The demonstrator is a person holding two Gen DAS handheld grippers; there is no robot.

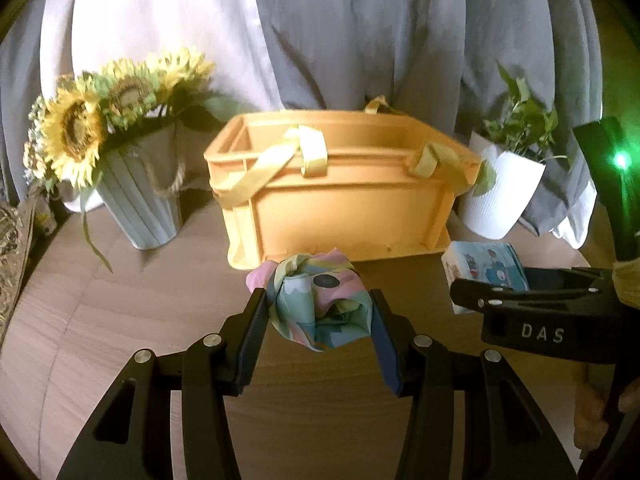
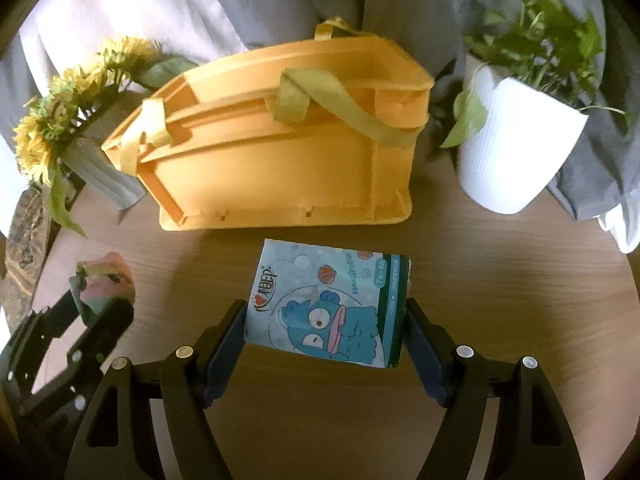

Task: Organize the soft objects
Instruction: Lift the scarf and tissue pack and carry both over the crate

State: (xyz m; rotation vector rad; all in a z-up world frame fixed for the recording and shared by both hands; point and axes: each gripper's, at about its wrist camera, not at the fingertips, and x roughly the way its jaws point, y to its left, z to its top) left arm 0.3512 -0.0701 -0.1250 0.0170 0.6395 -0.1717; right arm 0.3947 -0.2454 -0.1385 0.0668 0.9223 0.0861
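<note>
Scarf (image 1: 320, 300) clamped in left gripper (image 1: 318, 316); tissue pack (image 2: 328, 304) clamped in right gripper (image 2: 326, 328), near crate (image 2: 280, 140).

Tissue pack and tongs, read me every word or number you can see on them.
"DAS": white letters on the right tongs.
"HANGYODON": down the tissue pack, beside the blue cartoon fish.
Red Chinese logo on the pack: too stylised to read.
Green side strip print: too small.
Left tongs: no text.

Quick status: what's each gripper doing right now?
Left gripper: shut on the bundled cloth.
Right gripper: shut on the tissue pack, fingers against both its sides.
</note>
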